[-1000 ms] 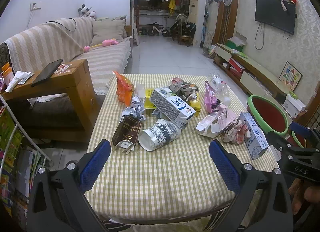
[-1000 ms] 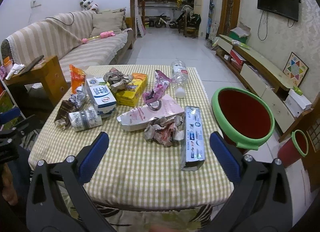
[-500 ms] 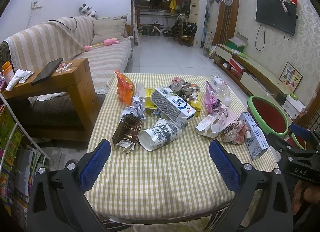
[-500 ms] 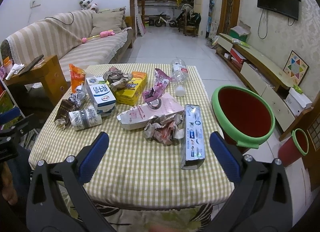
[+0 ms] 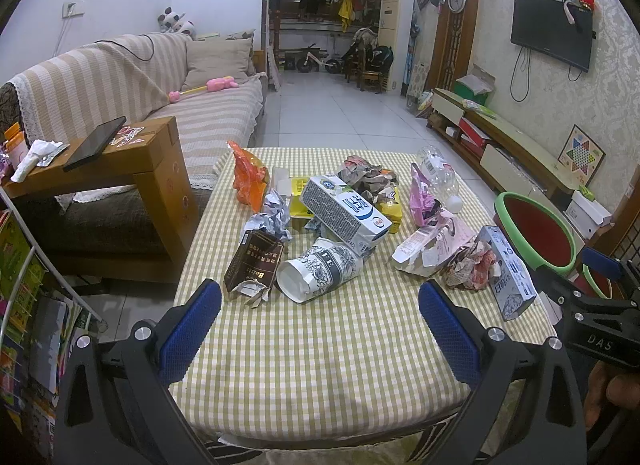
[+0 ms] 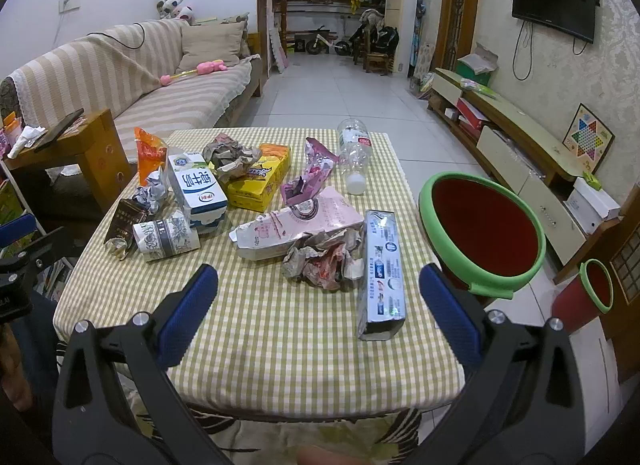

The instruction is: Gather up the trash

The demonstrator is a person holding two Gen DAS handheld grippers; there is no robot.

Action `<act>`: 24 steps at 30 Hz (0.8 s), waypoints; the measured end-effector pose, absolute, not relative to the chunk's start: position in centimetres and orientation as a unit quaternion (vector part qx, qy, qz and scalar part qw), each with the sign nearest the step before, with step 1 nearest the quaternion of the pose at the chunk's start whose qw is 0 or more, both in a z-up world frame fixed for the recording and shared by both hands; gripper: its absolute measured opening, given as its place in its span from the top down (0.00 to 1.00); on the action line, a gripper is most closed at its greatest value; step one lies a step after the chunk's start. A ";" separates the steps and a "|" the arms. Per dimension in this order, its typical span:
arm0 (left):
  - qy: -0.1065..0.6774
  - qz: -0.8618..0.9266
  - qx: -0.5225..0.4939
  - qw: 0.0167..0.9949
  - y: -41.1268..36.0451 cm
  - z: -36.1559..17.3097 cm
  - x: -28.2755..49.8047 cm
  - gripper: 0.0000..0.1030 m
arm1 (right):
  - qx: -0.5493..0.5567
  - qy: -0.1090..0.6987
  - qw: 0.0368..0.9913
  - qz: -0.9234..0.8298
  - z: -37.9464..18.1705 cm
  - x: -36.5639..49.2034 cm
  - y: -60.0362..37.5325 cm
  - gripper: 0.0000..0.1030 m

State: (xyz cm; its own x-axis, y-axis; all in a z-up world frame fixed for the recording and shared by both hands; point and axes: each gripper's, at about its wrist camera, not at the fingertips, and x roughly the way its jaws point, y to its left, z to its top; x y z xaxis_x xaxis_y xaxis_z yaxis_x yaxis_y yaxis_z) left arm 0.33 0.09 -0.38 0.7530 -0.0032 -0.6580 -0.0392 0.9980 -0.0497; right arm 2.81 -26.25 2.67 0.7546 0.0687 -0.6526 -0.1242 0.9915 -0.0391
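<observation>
I hold my left gripper (image 5: 320,325) and right gripper (image 6: 318,315) spread wide and empty above the near edge of the checked worktop (image 5: 320,365), touching nothing. The trash (image 6: 320,257) lies scattered mid-worktop, with the green-rimmed bin (image 6: 480,225) just beside its right edge

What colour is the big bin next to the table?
The big bin is red inside with a green rim, clearest in the right wrist view.

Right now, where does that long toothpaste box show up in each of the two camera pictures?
Left wrist view: toothpaste box lies far right, at the table's right edge.
Right wrist view: toothpaste box lies right of centre, near the front.
Shared landmark: the green-rimmed bin beside it.
</observation>
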 end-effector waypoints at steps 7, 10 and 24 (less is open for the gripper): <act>0.351 0.010 -0.030 0.936 0.1 -0.4 0.3 0.08 | -0.040 0.347 0.936 0.051 2.7 2.8 -26.3 0.03; 0.351 0.010 -0.030 0.936 0.1 -0.4 0.3 0.08 | -0.040 0.347 0.936 0.051 2.7 2.8 -26.3 0.03; 0.352 0.010 -0.032 0.935 0.2 -0.4 0.4 0.08 | -0.039 0.349 0.935 0.053 2.7 2.8 -26.3 0.03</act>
State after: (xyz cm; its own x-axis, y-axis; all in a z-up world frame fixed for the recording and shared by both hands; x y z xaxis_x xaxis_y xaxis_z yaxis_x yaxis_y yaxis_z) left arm 0.35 0.21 -0.35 0.7519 -0.0042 -0.6593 -0.0408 0.9978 -0.0529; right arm 2.81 -26.28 2.66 0.7511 0.0718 -0.6563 -0.1258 0.9914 -0.0355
